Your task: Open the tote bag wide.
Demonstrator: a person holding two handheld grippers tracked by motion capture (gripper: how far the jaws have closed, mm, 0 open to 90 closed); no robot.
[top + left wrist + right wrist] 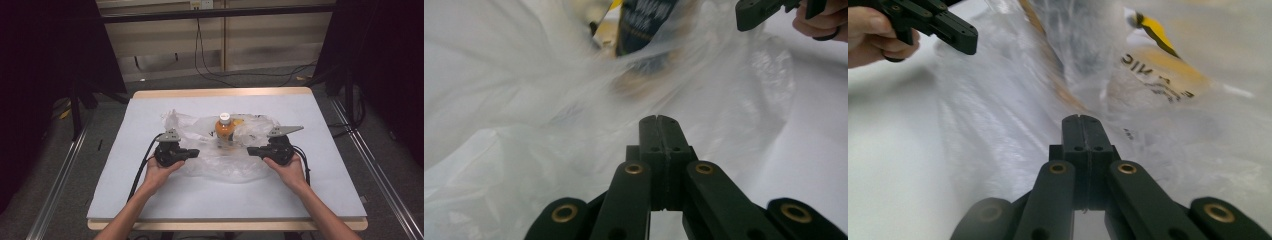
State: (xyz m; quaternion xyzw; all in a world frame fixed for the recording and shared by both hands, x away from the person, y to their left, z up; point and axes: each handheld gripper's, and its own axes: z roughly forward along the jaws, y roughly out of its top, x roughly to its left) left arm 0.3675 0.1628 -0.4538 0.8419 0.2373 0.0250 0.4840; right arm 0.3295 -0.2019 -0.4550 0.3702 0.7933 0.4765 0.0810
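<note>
I judge that I am at the very start of handling this bag, whatever the job turns out to be: the clear plastic bag lies crumpled in the middle of the counter, and an orange bottle with a white cap stands upright in it, near the bag's far side. My left gripper sits at the bag's left edge and my right gripper at its right edge, both pointing inward toward each other with the bottle between and a little beyond them. In the left gripper view my fingers are pressed flat together with nothing between them, the film lying just past their tips; in the right gripper view my fingers are likewise closed on nothing, the bag's wrinkled side and a yellow printed label just ahead. Both hands rest low on the counter, wrists straight, forearms coming in from my side and spreading slightly outward. Next, I think, I need to part the fingers on each side and catch a fold of the film, taking care not to knock the bottle over.
</note>
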